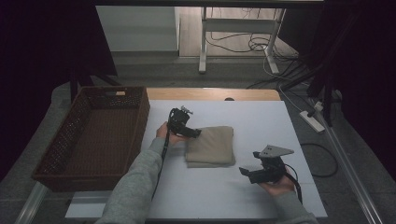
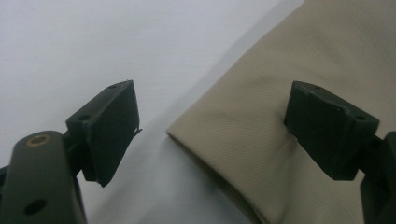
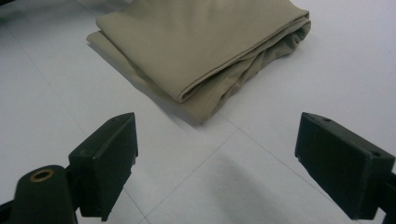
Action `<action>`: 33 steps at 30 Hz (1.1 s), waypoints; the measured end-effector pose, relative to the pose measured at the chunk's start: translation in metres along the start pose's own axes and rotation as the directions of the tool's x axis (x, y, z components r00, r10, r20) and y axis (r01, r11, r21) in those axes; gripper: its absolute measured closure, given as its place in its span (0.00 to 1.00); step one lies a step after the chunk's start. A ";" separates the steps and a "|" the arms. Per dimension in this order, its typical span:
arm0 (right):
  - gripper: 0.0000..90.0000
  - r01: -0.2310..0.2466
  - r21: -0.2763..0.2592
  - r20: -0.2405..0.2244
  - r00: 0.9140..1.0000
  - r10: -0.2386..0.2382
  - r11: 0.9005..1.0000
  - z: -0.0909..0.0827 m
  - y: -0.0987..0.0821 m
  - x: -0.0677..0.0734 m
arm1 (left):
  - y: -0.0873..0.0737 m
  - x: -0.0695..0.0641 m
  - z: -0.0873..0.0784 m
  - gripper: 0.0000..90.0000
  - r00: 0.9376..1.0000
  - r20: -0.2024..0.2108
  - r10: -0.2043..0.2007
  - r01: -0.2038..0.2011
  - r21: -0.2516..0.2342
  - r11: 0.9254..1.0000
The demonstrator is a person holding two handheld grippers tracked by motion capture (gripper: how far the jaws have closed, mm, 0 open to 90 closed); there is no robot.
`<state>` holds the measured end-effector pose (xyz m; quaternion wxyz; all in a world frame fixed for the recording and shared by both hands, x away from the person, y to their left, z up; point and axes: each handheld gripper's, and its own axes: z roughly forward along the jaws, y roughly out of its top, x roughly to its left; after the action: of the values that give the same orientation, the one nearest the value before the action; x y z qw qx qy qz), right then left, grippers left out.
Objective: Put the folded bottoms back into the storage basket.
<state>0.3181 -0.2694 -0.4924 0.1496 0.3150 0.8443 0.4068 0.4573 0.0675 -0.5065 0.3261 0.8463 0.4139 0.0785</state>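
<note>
The left hand-held gripper point(image 1: 195, 133) is wide open, one jaw above the folded beige cloth point(image 1: 211, 145) at the white counter point(image 1: 261, 121) centre. The right hand-held gripper point(image 1: 246, 173) is also released, near the front edge. A brown wicker basket point(image 1: 70, 140) stands at the left edge.

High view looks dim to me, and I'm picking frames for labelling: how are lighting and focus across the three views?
High view: dark surround, white table evenly lit, folded cloth clear. Left gripper view: soft focus, cloth weave visible, grey shadow under its edge. Right gripper view: sharp cloth folds, faint shadows beneath the jaws.
</note>
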 end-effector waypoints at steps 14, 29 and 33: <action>0.15 0.006 0.011 0.001 1.000 -0.006 1.000 0.001 0.000 0.000 | -0.001 -0.004 0.016 0.18 0.997 0.071 0.011 -0.015 0.060 0.998; 0.15 0.007 0.013 0.004 1.000 -0.007 1.000 0.002 0.000 0.000 | -0.003 -0.001 0.021 0.23 0.989 0.148 0.027 -0.039 0.082 0.996; 0.15 0.008 0.017 0.007 1.000 -0.008 1.000 0.002 0.000 0.000 | -0.002 -0.002 0.022 0.15 0.993 0.115 0.032 -0.042 0.085 0.995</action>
<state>0.3189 -0.2685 -0.4935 0.1514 0.3141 0.8485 0.3981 0.4640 0.0560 -0.5248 0.3101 0.8704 0.3821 0.0181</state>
